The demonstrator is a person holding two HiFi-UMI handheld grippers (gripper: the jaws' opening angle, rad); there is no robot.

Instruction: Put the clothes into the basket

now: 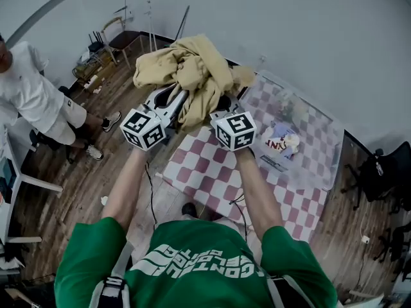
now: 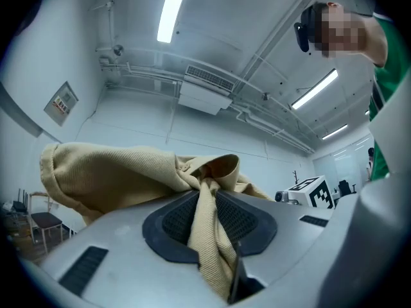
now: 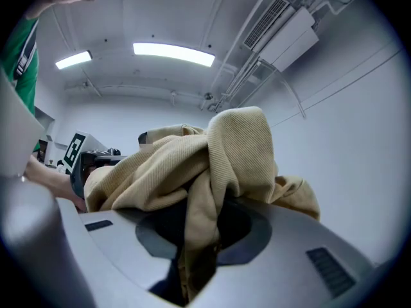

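By the checkered table (image 1: 212, 178), left gripper (image 2: 205, 204) and right gripper (image 3: 199, 230) fingers clench one tan garment (image 1: 192, 69)

The left gripper (image 2: 209, 222) has its jaws clamped on a fold of a tan ribbed garment (image 2: 122, 175), which bunches above the dark pads (image 2: 247, 220). A marker cube (image 2: 316, 192) shows at the right. A ceiling light (image 2: 172, 8) and an air-conditioning unit (image 2: 205, 94) hang overhead.

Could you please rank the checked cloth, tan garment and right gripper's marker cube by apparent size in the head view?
1. checked cloth
2. tan garment, held up nearer the camera
3. right gripper's marker cube
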